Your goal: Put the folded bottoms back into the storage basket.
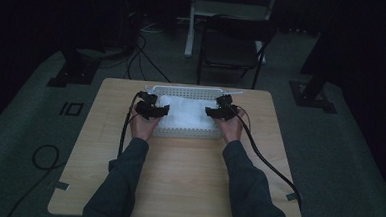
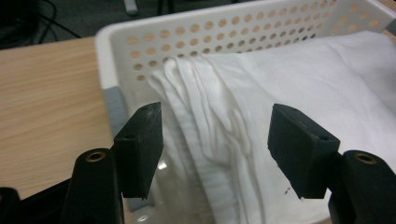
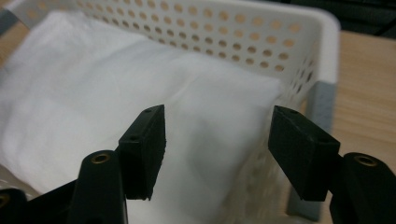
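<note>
On a wooden table (image 1: 177,173) in a dark room, a white cloth (image 1: 186,113) lies in a perforated basket (image 1: 189,134). Both the left gripper (image 2: 215,140) and right gripper (image 3: 217,140), jaws apart, hover at its ends; pinching the cloth's edges likely comes next.

No lettering, label, brand or number can be read anywhere. The white perforated basket (image 2: 224,32), the folded white cloth (image 3: 116,93) in it and the wooden tabletop (image 1: 178,168) all carry no print.
</note>
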